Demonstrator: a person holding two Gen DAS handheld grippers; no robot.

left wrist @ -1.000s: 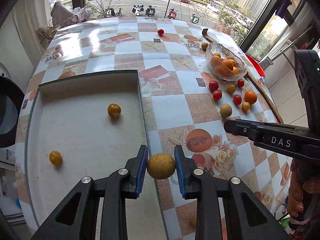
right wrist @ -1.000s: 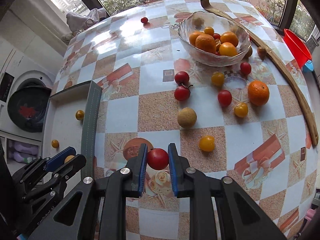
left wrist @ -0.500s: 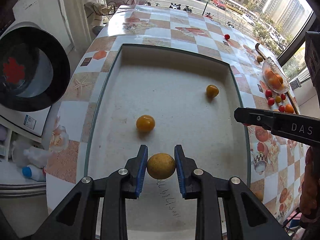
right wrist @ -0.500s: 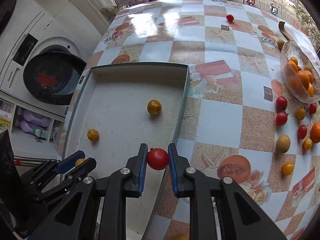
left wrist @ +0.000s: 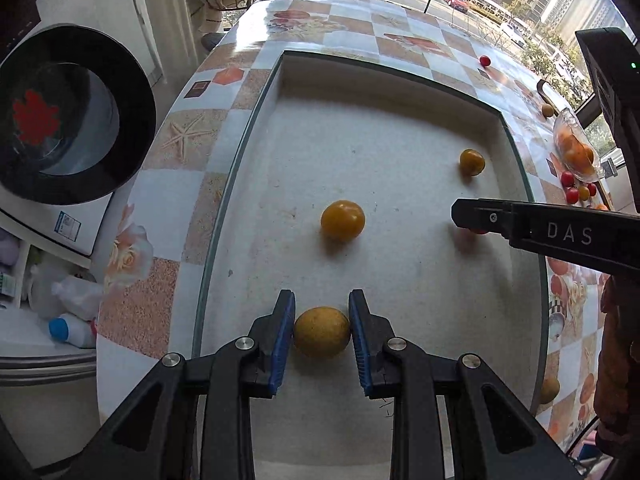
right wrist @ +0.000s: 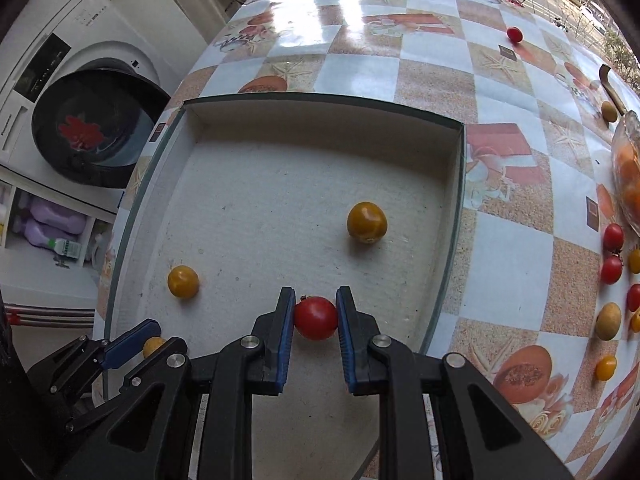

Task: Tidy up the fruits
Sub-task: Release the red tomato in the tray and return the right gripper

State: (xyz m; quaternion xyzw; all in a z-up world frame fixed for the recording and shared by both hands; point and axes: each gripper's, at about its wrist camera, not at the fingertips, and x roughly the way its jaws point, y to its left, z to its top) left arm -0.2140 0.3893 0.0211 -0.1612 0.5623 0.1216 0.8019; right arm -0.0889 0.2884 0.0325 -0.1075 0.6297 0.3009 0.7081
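My left gripper (left wrist: 322, 332) is shut on a dull yellow round fruit (left wrist: 322, 338), held low over the near part of a white tray (left wrist: 400, 128). My right gripper (right wrist: 316, 318) is shut on a red tomato (right wrist: 316, 317), held over the same tray (right wrist: 280, 168) near its front. Two yellow-orange fruits lie in the tray: one in the middle (left wrist: 343, 220) and one near the far right wall (left wrist: 472, 162). In the right wrist view they show at the left (right wrist: 183, 281) and the middle (right wrist: 367, 222). The left gripper (right wrist: 136, 344) shows at lower left there.
The tray sits on a checkered tablecloth (right wrist: 512, 256). Several loose red, yellow and tan fruits (right wrist: 612, 268) lie at the right, beside a glass bowl of oranges (right wrist: 628, 176). One red tomato (right wrist: 514, 34) lies far back. A washing machine (right wrist: 92, 132) stands left of the table.
Both grippers have moved left from the tablecloth to over the tray, each still holding its fruit, and have come lower and closer to the tray floor.
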